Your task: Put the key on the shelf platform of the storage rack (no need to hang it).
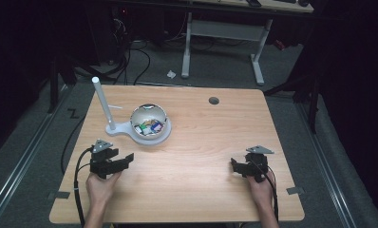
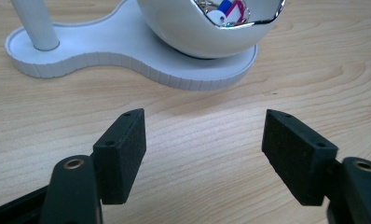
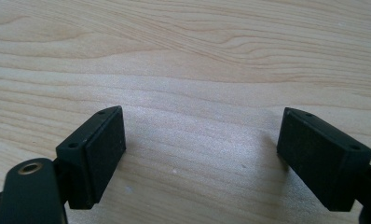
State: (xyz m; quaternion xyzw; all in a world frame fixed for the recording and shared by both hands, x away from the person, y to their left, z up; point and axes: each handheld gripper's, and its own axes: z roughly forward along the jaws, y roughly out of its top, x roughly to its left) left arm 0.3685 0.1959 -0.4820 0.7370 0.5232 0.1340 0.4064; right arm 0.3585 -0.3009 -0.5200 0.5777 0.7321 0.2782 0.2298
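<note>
Left tongs [image 2: 203, 140]: I held them open, empty, near the bowl [image 2: 207, 32].
Right tongs [image 3: 201, 149]: open, empty, low over bare surface [image 3: 183, 56].
Bowl: on white stand [image 2: 127, 56].
Risk: I judged a careless reach could tip it.

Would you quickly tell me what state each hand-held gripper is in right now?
Left hand-held gripper: open, holding nothing, facing the white bowl.
Right hand-held gripper: open, holding nothing, over bare table.

The left gripper [image 1: 125, 160] rests low in the person's left hand [image 1: 100, 186], its jaws spread wide with nothing between them. The right gripper [image 1: 235, 164] (held in the right hand [image 1: 260, 184]) likewise stands wide apart, empty.
</note>
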